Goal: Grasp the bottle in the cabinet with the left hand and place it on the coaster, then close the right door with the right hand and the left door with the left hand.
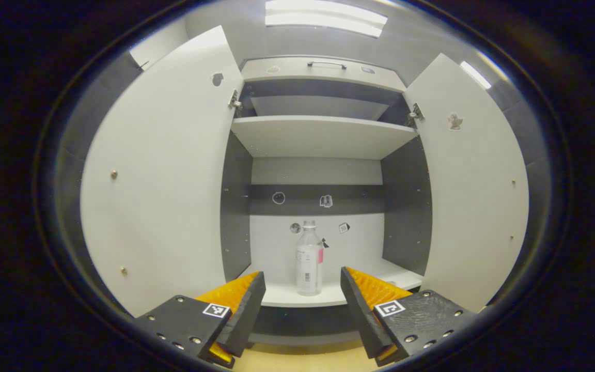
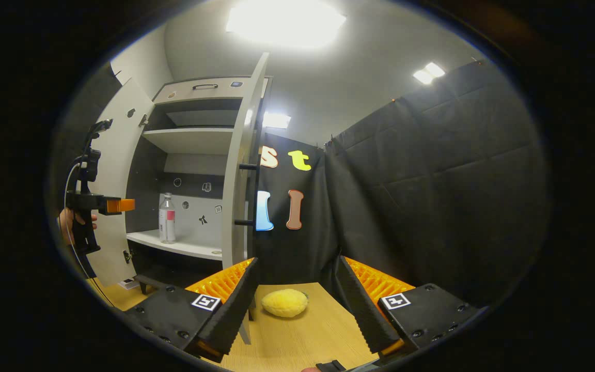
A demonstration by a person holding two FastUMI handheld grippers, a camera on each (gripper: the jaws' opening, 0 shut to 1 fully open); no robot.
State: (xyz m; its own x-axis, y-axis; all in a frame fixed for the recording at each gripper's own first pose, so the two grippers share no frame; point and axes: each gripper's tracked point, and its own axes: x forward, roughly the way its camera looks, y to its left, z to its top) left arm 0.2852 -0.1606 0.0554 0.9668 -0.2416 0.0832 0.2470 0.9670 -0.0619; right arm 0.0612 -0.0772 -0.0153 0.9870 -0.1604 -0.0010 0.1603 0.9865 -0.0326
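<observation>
Bottle (image 1: 309, 263) stands upright on the cabinet's lower shelf (image 1: 282, 297), dead ahead of the left gripper (image 1: 302, 289), jaws spread, not yet around it. Right gripper (image 2: 295, 299) released, farther from bottle.

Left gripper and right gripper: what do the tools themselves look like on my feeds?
Each gripper, left and right, has two wedge-shaped fingers with ribbed inner faces on dark, screw-studded blocks, each bearing a square black-and-white marker. In the right gripper view, the left gripper appears as a dark pistol-grip frame with a camera mast and a trailing cable.
</observation>
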